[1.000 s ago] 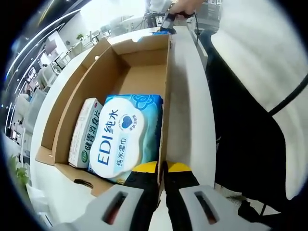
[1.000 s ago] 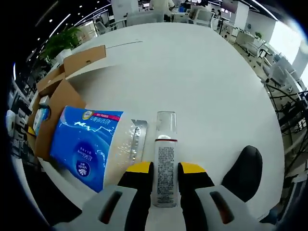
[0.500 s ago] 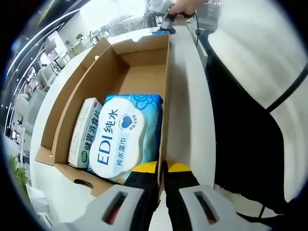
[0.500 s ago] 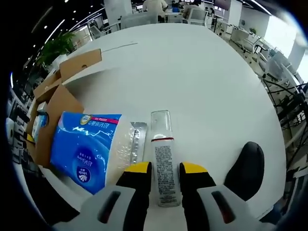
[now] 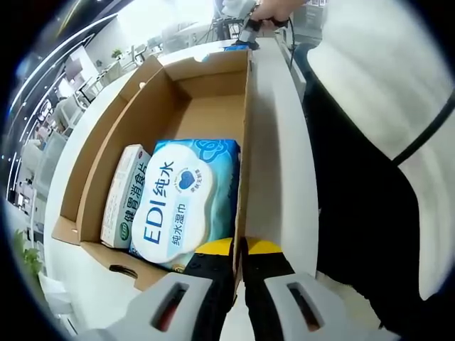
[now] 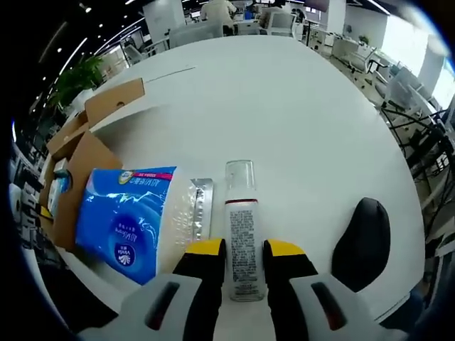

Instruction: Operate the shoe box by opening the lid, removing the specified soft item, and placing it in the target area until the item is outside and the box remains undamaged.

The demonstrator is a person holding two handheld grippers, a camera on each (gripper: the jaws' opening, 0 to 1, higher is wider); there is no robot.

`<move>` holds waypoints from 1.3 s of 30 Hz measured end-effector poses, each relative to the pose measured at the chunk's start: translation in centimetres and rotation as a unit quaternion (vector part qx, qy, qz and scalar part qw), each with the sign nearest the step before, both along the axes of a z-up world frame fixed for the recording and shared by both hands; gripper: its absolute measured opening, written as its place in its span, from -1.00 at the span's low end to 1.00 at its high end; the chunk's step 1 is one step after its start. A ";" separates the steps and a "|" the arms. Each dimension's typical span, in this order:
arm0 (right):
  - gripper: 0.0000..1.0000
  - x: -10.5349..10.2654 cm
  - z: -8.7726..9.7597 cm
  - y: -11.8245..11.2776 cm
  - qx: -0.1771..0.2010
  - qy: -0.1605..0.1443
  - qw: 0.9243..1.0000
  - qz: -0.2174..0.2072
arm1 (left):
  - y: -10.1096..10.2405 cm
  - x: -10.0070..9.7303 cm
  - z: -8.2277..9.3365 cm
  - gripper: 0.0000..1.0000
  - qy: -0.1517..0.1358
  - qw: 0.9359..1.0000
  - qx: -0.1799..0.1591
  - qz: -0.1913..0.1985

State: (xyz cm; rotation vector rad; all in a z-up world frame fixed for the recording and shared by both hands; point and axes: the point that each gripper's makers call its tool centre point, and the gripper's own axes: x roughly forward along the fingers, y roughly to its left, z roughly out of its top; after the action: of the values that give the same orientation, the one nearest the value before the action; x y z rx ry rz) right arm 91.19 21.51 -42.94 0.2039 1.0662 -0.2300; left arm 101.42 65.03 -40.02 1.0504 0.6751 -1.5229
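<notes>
a: shoe box (image 5: 170, 106) was open, its near side wall pinched edge-on between the yellow-tipped jaws of the left gripper (image 5: 239, 249). those jaws stood almost together, with only the cardboard wall between them.

b: and inside the box?

a: just past the jaws lay a blue wet wipes pack (image 5: 186, 199) with a white oval label, flat on the box floor against the held wall. a slim white carton (image 5: 124, 195) lay beside it, along the far wall. the rest of the box floor beyond them was bare cardboard.

b: what about the right gripper (image 6: 244, 249)?

a: its jaws stood a little apart on either side of a clear spray bottle (image 6: 244, 234) lying on the white table (image 6: 306, 114), cap pointing away. i could not tell whether the pads actually pressed the bottle.

b: anything crowding it?

a: yes. a blue soft tissue pack (image 6: 121, 220) lay on the table just left of the bottle, its clear sealed end nearly touching it. beyond the pack, at the table's left edge, sat the shoe box, with its brown lid (image 6: 117, 99) lying further back. a black rounded object (image 6: 362, 241) sat to the right of the bottle, near the table edge.

b: and around the box, in the left gripper view?

a: a person's dark and white clothing filled the right side, close to the table edge, and a hand (image 5: 274, 8) showed at the far end.
</notes>
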 end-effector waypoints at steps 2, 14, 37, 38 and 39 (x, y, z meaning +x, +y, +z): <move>-0.57 -0.1 0.1 -0.1 -0.002 -0.002 1.000 -0.005 | 0.0 0.0 0.0 -0.93 0.000 1.000 0.000 0.000; -0.28 1.2 5.3 -0.7 -0.017 -0.073 0.997 -0.029 | 0.0 -0.1 0.0 -0.93 0.000 1.000 -0.001 -0.004; 0.02 11.8 11.8 6.8 -0.065 -0.151 0.970 0.177 | 0.0 0.0 -0.1 -0.93 -0.010 1.000 -0.003 -0.005; 0.02 12.2 12.1 7.3 -0.061 -0.156 0.969 0.181 | 0.0 0.0 -0.1 -0.93 -0.010 1.000 -0.001 -0.005; 0.04 12.8 12.6 8.3 -0.055 -0.167 0.965 0.195 | 0.0 0.0 -0.1 -0.92 -0.011 1.000 -0.003 -0.005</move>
State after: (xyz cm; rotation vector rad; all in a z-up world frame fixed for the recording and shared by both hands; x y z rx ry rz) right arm 103.97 29.77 -30.32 -0.0696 0.7357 0.0999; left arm 101.40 65.00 -40.09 1.0666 0.6509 -1.5193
